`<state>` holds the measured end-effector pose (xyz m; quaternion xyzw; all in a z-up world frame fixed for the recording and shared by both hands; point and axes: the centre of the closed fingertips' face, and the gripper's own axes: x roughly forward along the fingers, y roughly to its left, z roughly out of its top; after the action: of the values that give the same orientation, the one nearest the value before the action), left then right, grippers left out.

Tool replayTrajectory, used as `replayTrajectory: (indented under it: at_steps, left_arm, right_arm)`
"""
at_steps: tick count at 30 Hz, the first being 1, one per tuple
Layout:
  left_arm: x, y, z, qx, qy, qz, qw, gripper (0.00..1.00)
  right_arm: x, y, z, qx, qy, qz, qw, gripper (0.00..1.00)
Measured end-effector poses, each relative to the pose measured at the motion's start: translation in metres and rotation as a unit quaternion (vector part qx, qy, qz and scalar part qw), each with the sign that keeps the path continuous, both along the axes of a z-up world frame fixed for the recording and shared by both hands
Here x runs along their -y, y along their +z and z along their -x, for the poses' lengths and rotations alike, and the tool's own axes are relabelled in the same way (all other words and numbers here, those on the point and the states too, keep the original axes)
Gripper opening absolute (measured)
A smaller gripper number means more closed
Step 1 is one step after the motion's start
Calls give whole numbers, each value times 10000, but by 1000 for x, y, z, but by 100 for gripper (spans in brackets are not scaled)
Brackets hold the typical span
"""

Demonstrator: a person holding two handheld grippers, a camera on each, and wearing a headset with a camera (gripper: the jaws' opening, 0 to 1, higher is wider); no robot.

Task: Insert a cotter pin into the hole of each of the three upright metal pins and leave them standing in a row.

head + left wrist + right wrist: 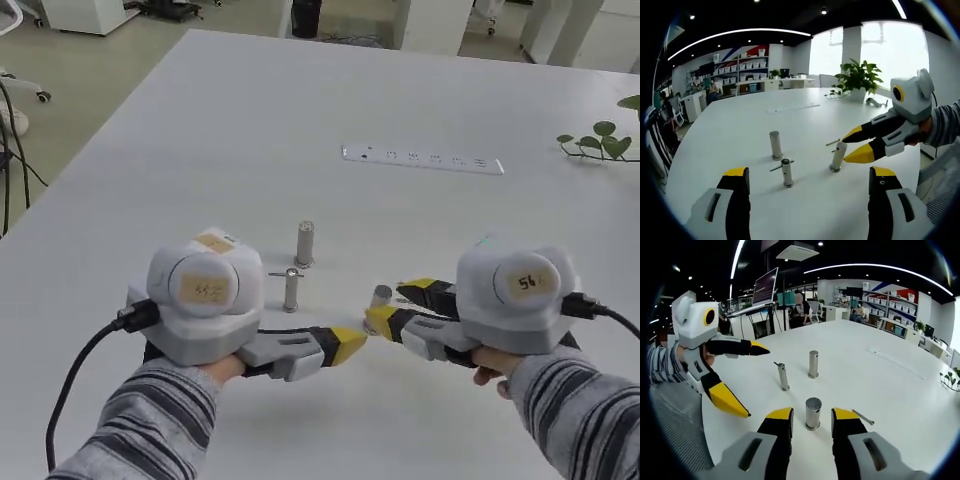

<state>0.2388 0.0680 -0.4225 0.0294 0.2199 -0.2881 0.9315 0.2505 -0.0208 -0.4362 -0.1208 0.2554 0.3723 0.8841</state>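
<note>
Three upright metal pins stand on the white table (pixel 200 130). The far pin (pixel 305 243) (pixel 775 145) (pixel 813 364) is bare. The middle pin (pixel 292 289) (pixel 786 172) (pixel 783 376) has a cotter pin through its top. My right gripper (pixel 386 304) (pixel 812 416) is open, with a jaw on each side of the near pin (pixel 381 296) (pixel 813 413) and a gap on both sides. A thin cotter pin (pixel 832 143) (pixel 863 417) shows at this pin's far side; whether it sits in the hole I cannot tell. My left gripper (pixel 345 346) (pixel 807 177) is wide open and empty, facing the pins.
A white power strip (pixel 420 158) (pixel 792 107) lies farther back on the table. A potted plant (pixel 600 142) (pixel 857 77) reaches in at the right edge. Cables trail from both grippers toward the table's near edge.
</note>
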Motion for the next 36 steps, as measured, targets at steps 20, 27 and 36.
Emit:
replayTrajectory:
  at_steps: [20, 27, 36]
  left_arm:
    - [1, -3, 3, -54, -74, -50, 9999, 99]
    - [3, -3, 4, -49, -118, -69, 9999, 98]
    - [4, -4, 3, -35, -115, -96, 9999, 97]
  right_arm:
    - [50, -27, -19, -556, 808, 1285, 9868, 25]
    - [56, -37, -29, -624, 1107, 1713, 9770, 22]
    - [56, -47, -36, -930, 1262, 1938, 9684, 16]
